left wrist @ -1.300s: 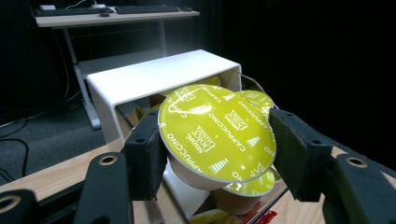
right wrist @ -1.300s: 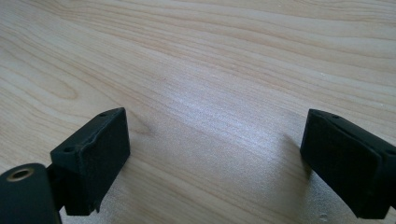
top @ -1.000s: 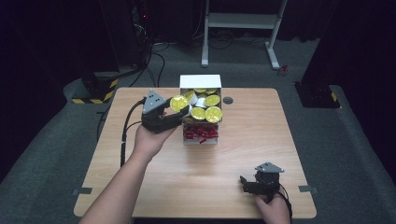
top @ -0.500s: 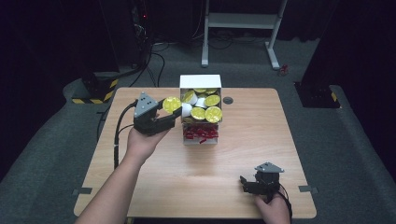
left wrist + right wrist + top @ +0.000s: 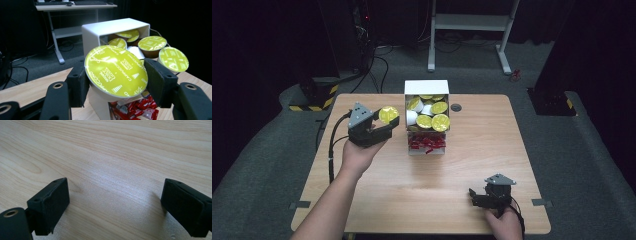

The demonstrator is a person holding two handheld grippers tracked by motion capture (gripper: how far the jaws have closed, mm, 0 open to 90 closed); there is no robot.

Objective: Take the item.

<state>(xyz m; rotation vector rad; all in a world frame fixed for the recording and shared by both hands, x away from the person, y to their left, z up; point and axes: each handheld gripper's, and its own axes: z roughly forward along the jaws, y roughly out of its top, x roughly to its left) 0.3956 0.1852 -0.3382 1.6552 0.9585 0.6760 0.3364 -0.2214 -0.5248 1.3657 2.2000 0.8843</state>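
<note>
The table [image 5: 462,165] is smooth, pale wood. A white box [image 5: 426,87] on it holds round pods with shiny yellow lids. The left gripper [image 5: 388,120], just left of the box and above the table, squeezes one pod [image 5: 115,71], its flat lid facing the camera. The right gripper [image 5: 115,206] rests wide apart, with nothing between its jaws.

We see a yellow-green foil capsule [image 5: 116,71] with white lettering, a white box [image 5: 427,88], and red sachets [image 5: 426,143].
</note>
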